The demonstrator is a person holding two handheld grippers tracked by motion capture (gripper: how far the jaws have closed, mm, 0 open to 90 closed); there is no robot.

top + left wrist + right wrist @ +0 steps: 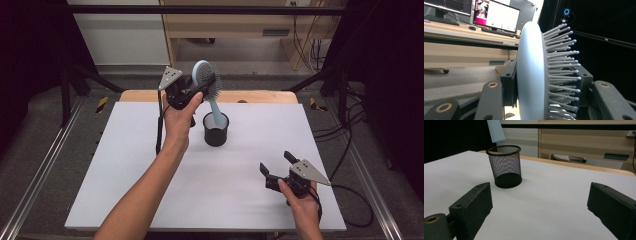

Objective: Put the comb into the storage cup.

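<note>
Item: we held the hairbrush point(206, 80), left tool point(192, 90) clenched on its head, handle just above the mesh cup point(216, 130), right tool point(278, 166) released, lowering judged next.

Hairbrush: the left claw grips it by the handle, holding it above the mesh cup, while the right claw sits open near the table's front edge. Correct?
Not quite. The left claw grips the hairbrush by its head, not the handle; the left gripper view shows the jaws clamped across back and bristles. The handle hangs toward the mesh cup. The right claw is open, as stated.
</note>
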